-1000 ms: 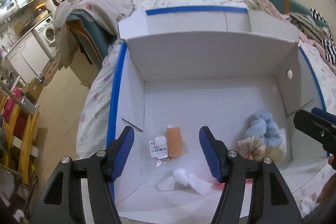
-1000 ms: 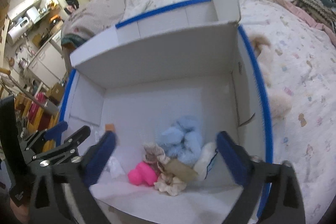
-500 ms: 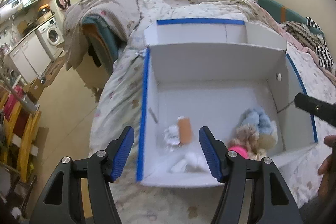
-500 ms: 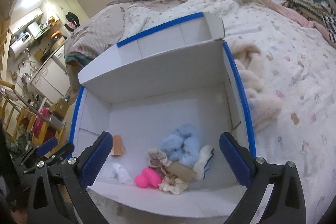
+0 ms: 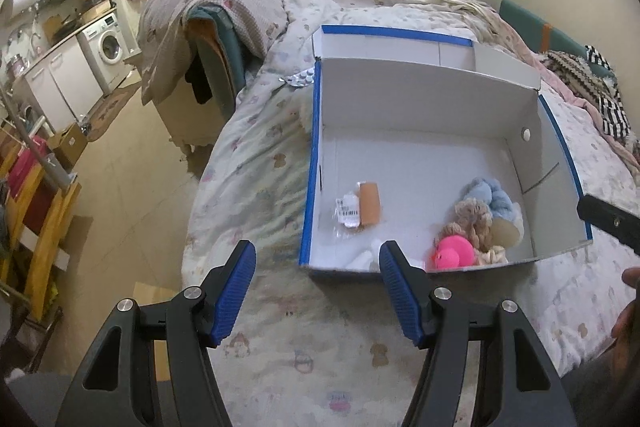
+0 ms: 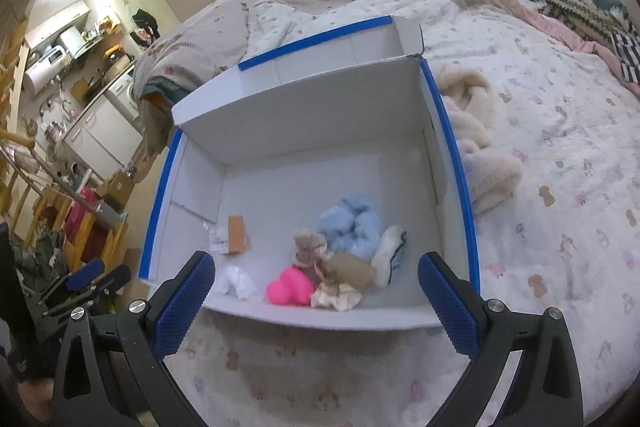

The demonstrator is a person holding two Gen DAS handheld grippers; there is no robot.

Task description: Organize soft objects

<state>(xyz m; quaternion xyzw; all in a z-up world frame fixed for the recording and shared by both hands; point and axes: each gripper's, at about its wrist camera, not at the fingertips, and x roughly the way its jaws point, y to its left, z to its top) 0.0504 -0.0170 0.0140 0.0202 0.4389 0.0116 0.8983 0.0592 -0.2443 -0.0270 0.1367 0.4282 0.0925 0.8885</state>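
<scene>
Left wrist view
Left gripper [image 5: 316, 281]: your jaws stand apart with nothing between them, hovering over the quilt just short of the white box's near wall.
White box [image 5: 424, 99]: it sits on the bed, blue tape along its rims, flaps open.
Inside the box, left part: an orange packet [image 5: 370, 203] lies beside a clear wrapper with a barcode label [image 5: 347, 213]; a white soft item [image 5: 366, 259] sits against the near wall.
Inside the box, right part: pink toy [image 5: 454, 253], beige scrunchies [image 5: 474, 219] and light blue fluffy bundle [image 5: 494, 195] are heaped touching one another.

Right wrist view
Right gripper [image 6: 312, 301]: your jaws are spread wide and empty, just outside the box's near wall.
Outside the box: a cream fleece garment [image 6: 480, 143] lies against the right wall, seemingly not yet put away.
Next step, as a judgement: if that fleece is next, swing right of the box, come down on a thick fold and pinch deep; a shallow pinch on loose pile may slip.
Caution: lift clear of the taped rim before you lower it in, so the box is not dragged.
</scene>
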